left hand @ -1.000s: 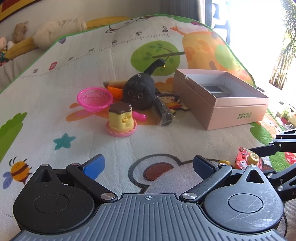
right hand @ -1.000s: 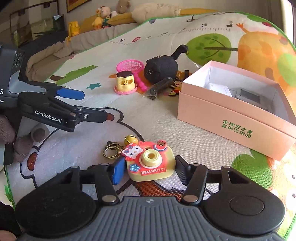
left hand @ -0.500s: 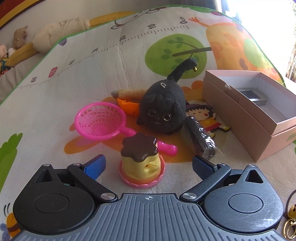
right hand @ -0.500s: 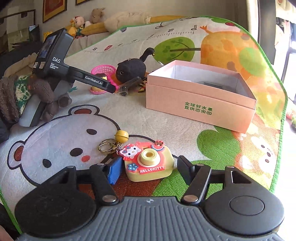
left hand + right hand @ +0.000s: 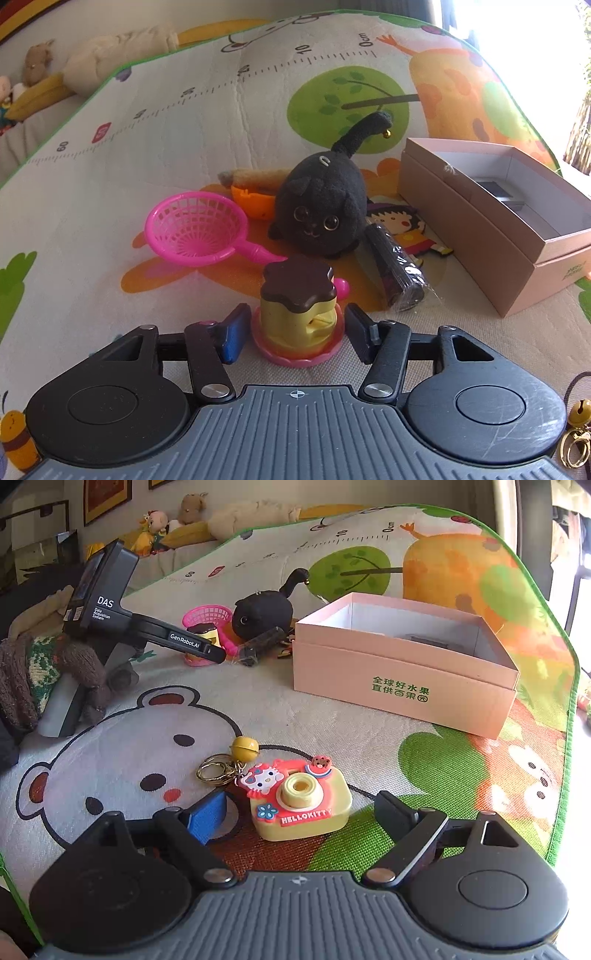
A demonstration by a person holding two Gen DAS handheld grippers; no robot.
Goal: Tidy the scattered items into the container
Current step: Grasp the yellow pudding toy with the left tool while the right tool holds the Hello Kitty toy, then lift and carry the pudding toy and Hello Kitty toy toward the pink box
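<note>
A printed play mat (image 5: 147, 155) with a ruler strip, a green tree and a bear face covers the floor; soft toys lie along its far edge in the upper left of both views, with framed pictures on the wall behind.

In the left wrist view the left gripper (image 5: 293, 330) sits low at bottom centre, tilted down toward the mat, its jaws drawn in on the pink base of the pudding toy (image 5: 297, 314). Behind it are a pink strainer (image 5: 195, 229), a black cat plush (image 5: 321, 206) and a dark wrapped packet (image 5: 397, 271). The pink box (image 5: 491, 236) stands open at right.

In the right wrist view the right gripper (image 5: 301, 814) has its jaws spread, clear of the toy camera (image 5: 301, 805) lying between them. A gloved hand (image 5: 79, 664) holds the left tool at left.

The box's contents are hard to make out; the strainer handle is partly hidden by the pudding toy.
</note>
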